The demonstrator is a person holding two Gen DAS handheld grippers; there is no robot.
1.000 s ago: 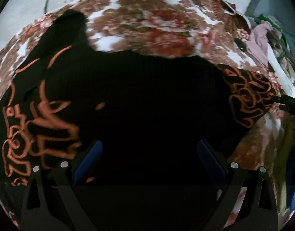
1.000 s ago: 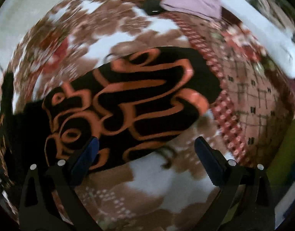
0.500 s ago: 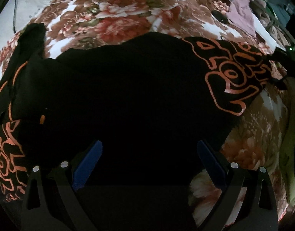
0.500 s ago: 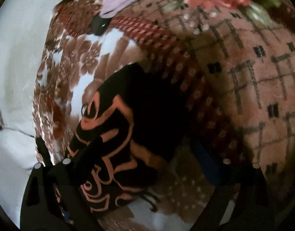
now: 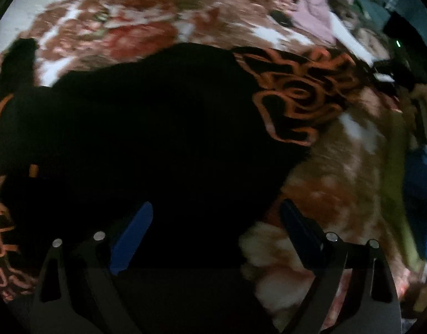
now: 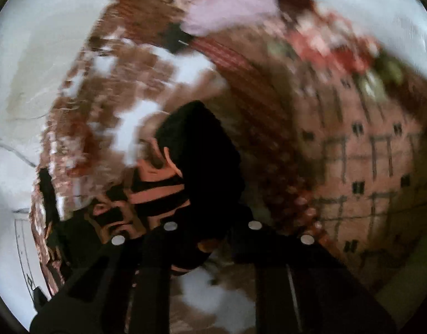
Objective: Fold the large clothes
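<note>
A large black garment (image 5: pixel 146 128) with orange swirl print lies spread on a floral blanket (image 5: pixel 146 30). Its right sleeve (image 5: pixel 299 94) carries the orange pattern. My left gripper (image 5: pixel 216 231) is open and empty, hovering over the garment's lower body. In the right wrist view my right gripper (image 6: pixel 210 222) is shut on the sleeve's black cuff (image 6: pixel 202 150), which bunches up between the fingers; the fingertips are hidden by the cloth.
A pink cloth (image 5: pixel 313 14) and a small black object (image 5: pixel 280 18) lie at the blanket's far right. A pile of clothes (image 5: pixel 408 150) sits at the right edge. A checked brown blanket (image 6: pixel 366 156) lies to the right of the sleeve.
My right gripper has closed on the sleeve's cuff end, having been open above it. The left gripper has shifted right over the garment and stays open.
</note>
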